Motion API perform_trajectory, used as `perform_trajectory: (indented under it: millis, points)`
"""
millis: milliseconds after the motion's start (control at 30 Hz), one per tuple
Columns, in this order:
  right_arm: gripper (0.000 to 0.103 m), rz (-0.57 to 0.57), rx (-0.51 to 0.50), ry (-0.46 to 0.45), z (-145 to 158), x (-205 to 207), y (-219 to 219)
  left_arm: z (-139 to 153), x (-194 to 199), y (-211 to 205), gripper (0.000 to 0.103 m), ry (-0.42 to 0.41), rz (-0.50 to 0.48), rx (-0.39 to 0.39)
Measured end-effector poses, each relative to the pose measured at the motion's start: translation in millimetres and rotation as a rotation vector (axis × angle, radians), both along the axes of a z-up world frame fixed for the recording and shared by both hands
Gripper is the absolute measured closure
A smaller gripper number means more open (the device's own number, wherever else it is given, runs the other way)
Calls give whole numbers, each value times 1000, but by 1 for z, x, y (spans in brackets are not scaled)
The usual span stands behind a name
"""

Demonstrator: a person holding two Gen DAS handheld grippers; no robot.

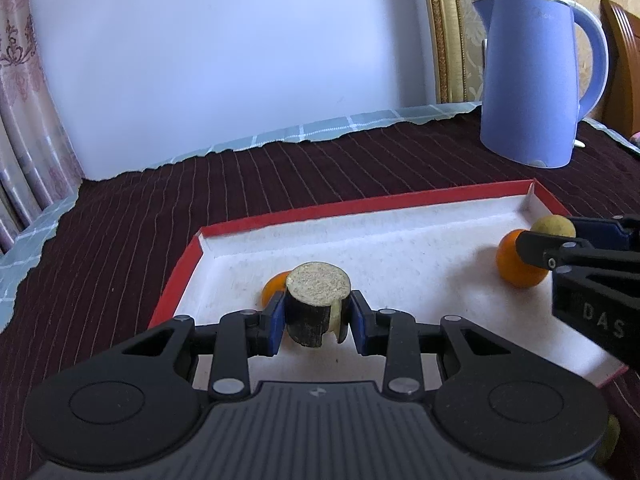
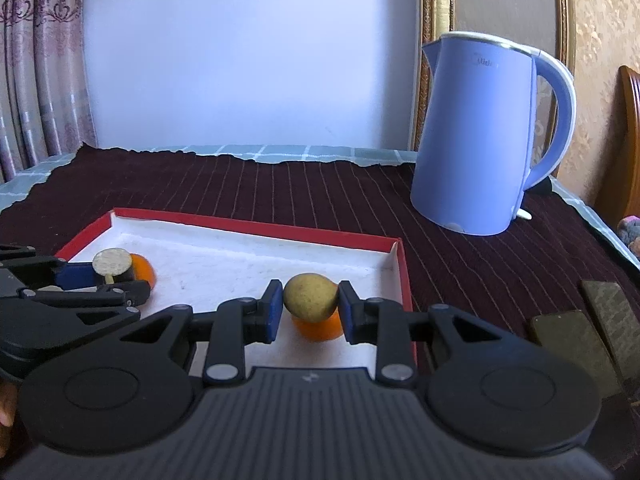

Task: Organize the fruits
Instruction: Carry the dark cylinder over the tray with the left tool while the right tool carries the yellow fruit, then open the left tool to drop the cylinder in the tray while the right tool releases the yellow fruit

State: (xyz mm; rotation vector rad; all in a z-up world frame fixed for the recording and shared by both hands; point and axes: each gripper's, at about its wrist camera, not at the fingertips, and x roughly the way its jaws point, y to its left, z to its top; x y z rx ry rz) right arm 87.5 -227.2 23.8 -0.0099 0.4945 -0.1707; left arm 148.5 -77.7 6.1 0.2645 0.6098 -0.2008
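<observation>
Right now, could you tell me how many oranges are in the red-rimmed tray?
2. One orange lies near the tray's left wall, behind the left gripper; the other orange lies near its right wall, under the right gripper. The grippers might hide more.

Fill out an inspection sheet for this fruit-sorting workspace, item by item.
Surface: dark striped cloth over a checked tablecloth.
Job's things: red-rimmed tray with white lining; two oranges in it; a dark-skinned cut piece and a yellowish fruit in the grippers.
Clutter: blue kettle; dark blocks right of the tray.
Grippers: left gripper shut on the cut piece; right gripper shut on the yellowish fruit, both over the tray.
Cables: nothing seen.
Surroundings: curtain, pale wall, gilt frame.
</observation>
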Motion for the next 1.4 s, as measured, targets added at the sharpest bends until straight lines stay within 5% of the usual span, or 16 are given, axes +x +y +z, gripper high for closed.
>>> perform_trajectory:
  millis: [300,467,600,967,1233,1400]
  points:
    - [72,-41,23,5,-2,12,-9,2,13,-12,71,-8,0,6]
    - [24,-65,16,-16,-1,8,-12,1,16,-16,70,0,-6,1]
    - [1,-127,-19,-47,1,-1,-13,3,16,-14,70,14,-1,-14]
    - [0,-173,4,-65,0,-29,-8,4,1,-12,40,-31,21,-2]
    - [0,-213,-217,-25,-3,-34,24,8,-9,-3,39,-38,41,-13]
    - [0,-189,-154,-36,-1,-42,21,9,-17,8,39,-24,60,-27]
